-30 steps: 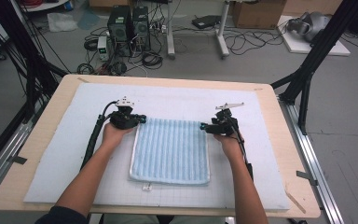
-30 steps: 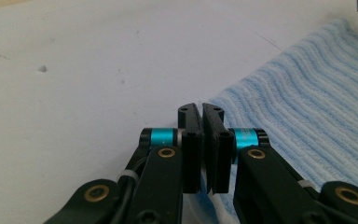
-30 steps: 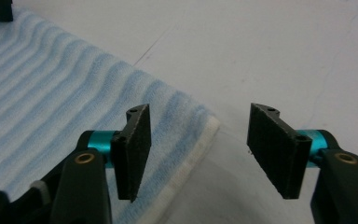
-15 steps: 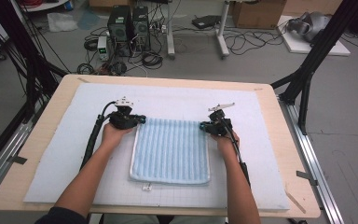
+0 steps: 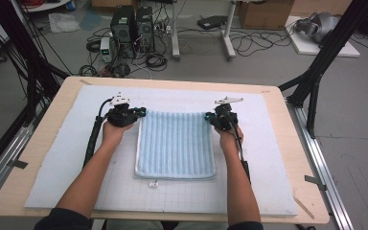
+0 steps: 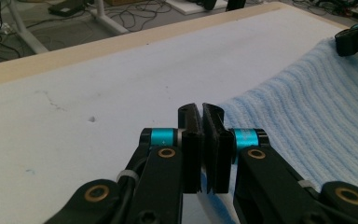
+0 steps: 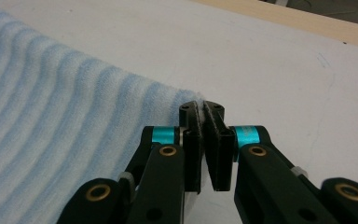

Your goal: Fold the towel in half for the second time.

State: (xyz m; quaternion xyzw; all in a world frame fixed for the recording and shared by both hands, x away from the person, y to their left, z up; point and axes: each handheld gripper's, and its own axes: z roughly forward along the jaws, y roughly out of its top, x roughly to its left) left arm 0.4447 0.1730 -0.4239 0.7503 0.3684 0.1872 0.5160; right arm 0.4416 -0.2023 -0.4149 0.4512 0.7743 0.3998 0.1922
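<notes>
Right hand-held gripper (image 5: pixel 210 116) newly clamped, towel (image 5: pixel 175 143) lengthwise front-to-back

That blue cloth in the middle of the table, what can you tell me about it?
It is a light blue ribbed terry towel, soft and fluffy, striped in paler and deeper blue. It lies folded flat into a rough rectangle on the white padded mat, with a small white tag at its near edge. The left gripper pinches its far left corner and the right gripper its far right corner, fingers shut on the fabric.
</notes>
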